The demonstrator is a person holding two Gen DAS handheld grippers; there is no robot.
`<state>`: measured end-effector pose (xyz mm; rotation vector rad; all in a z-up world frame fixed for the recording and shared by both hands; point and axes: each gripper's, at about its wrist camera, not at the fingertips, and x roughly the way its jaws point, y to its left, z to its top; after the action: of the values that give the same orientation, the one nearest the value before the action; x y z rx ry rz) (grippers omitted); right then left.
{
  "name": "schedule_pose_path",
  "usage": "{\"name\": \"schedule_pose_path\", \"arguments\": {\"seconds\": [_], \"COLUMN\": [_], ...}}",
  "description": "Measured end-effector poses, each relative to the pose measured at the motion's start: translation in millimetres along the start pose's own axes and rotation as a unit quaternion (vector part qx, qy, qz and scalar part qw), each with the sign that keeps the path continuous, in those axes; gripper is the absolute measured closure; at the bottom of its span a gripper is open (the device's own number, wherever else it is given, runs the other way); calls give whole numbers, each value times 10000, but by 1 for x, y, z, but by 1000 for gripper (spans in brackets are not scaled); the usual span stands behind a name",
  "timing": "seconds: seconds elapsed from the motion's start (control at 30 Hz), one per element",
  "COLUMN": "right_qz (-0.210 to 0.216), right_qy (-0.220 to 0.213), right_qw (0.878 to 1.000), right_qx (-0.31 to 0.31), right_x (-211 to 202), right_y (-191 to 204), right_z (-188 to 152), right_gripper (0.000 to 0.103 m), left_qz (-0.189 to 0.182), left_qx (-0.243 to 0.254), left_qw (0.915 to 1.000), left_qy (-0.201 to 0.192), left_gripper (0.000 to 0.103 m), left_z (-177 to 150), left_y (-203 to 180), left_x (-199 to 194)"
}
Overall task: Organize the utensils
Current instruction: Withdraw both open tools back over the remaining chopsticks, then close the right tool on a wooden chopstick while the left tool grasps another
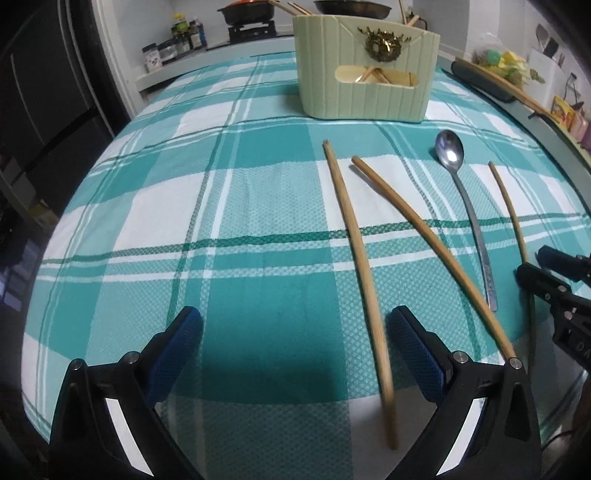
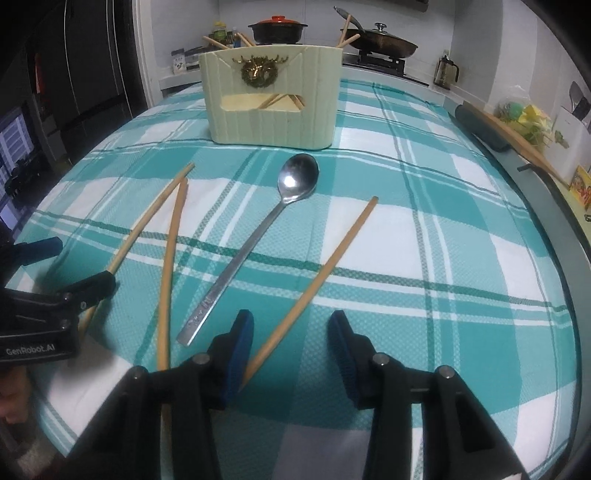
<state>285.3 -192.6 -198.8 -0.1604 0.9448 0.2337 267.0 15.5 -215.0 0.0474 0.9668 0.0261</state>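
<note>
A pale green utensil holder (image 1: 365, 92) (image 2: 273, 122) with a gold emblem stands at the far side of the teal checked cloth, with chopsticks in it. On the cloth lie a steel spoon (image 1: 448, 151) (image 2: 299, 173) and three wooden chopsticks. My left gripper (image 1: 295, 328) (image 2: 77, 262) is open low over the cloth. The left chopstick (image 1: 354, 240) (image 2: 147, 218) runs between its fingers, close to the right pad. The middle chopstick (image 1: 424, 229) (image 2: 171, 258) lies just outside. My right gripper (image 2: 291, 325) (image 1: 546, 266) is open around the right chopstick (image 2: 332, 254) (image 1: 509, 206), which lies by its left pad.
Behind the table a stove carries a red-lidded pot (image 2: 277, 26) and a pan (image 2: 380, 42), with jars (image 1: 184, 37) beside them. A dark-handled wooden board (image 2: 509, 136) lies along the table's right rim. A dark cabinet (image 1: 48, 110) stands to the left.
</note>
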Motion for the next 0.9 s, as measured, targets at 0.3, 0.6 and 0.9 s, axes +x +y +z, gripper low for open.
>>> {"name": "schedule_pose_path", "arguments": {"seconds": [0.3, 0.6, 0.9], "right_qz": [-454, -370, 55], "right_qy": [80, 302, 840], "right_qw": [9972, 9974, 9960], "right_qx": [591, 533, 284], "right_x": [-17, -18, -5], "right_y": [-55, -65, -73], "right_z": [-24, -25, -2], "right_gripper": [60, 55, 55], "left_qz": [-4, -403, -589], "left_qx": [-332, 324, 711], "left_qw": [9993, 9969, 9912], "left_qy": [159, 593, 948], "left_gripper": [0, 0, 0], "left_z": [-7, 17, 54], "left_y": [21, 18, 14], "left_x": [-2, 13, 37]}}
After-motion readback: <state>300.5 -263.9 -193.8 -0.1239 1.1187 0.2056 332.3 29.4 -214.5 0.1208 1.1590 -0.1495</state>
